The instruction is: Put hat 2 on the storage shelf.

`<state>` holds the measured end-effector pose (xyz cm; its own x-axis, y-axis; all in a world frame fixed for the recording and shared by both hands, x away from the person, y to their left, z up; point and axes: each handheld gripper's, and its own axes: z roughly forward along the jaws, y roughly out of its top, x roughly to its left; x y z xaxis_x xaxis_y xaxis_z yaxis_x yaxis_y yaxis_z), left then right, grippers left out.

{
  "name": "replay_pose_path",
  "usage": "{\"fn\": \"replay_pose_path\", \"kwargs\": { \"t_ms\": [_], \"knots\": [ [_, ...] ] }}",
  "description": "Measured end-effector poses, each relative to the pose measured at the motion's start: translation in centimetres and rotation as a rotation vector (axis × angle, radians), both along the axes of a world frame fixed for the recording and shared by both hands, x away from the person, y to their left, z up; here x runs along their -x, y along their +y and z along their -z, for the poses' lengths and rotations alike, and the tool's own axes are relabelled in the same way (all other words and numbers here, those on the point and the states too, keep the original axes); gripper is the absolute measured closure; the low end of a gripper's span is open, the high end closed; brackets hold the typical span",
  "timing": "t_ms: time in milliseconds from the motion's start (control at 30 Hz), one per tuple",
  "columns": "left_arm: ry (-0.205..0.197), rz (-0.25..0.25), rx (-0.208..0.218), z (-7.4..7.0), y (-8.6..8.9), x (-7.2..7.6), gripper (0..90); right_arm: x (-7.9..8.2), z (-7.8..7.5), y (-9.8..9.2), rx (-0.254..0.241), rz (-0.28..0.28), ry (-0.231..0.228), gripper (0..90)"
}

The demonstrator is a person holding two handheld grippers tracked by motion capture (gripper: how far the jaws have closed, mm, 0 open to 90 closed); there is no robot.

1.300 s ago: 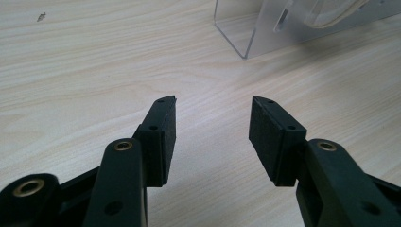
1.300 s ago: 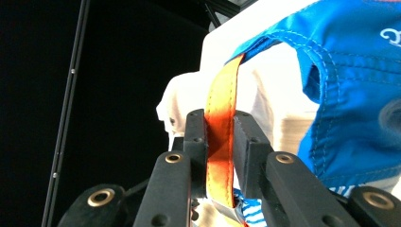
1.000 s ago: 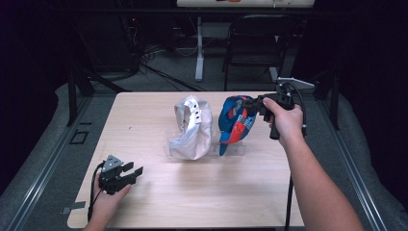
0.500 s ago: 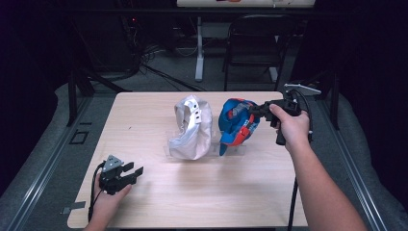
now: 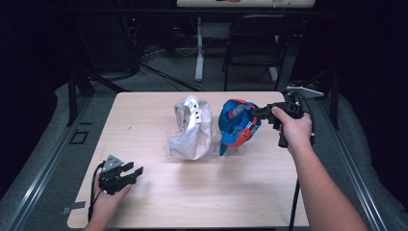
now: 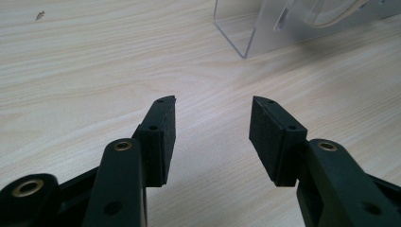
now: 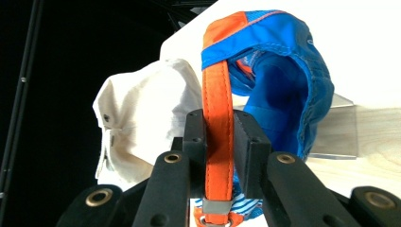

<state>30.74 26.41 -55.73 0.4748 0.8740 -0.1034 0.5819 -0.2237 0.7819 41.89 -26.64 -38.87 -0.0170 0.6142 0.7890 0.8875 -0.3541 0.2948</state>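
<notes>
A blue and orange cap [image 5: 236, 124] sits on a clear stand at the table's middle right. My right gripper [image 5: 259, 113] is shut on the cap's orange strap [image 7: 217, 137], which runs up between the two pads to the blue cap [image 7: 279, 66]. A white cap [image 5: 192, 127] rests on its own clear stand just left of it, and the same white cap [image 7: 142, 113] lies behind the blue one in the right gripper view. My left gripper [image 5: 132, 174] lies near the table's front left corner, open, with bare wood between its pads [image 6: 163, 137].
The wooden table [image 5: 144, 110] has bare surface at left and front. A corner of a clear acrylic stand [image 6: 265, 28] lies ahead of the left gripper. A black chair [image 5: 255, 43] and a white post stand on the dark floor behind the table.
My right gripper has drawn a little to the right and down with the orange strap in it, pulling the blue cap that way. The left gripper has not moved.
</notes>
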Motion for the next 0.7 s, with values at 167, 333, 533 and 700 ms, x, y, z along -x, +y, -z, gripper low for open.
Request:
{"fn": "replay_pose_path", "kwargs": {
  "t_ms": [167,333,533,700],
  "knots": [
    [-0.002,-0.001,0.001,0.0,0.0,0.0,51.9,0.1,0.3,-0.4,0.003,0.000,0.005,76.4],
    [-0.002,0.001,-0.002,0.0,0.0,0.0,51.8,0.2,0.8,-0.7,0.012,0.008,0.011,76.1],
    [-0.002,0.001,-0.002,0.0,0.0,0.0,51.7,0.3,1.0,-0.9,0.037,0.016,0.010,73.5],
    [-0.006,-0.003,0.002,0.0,0.0,0.0,51.8,0.4,1.1,-1.1,0.047,0.012,0.002,67.5]
  ]
}}
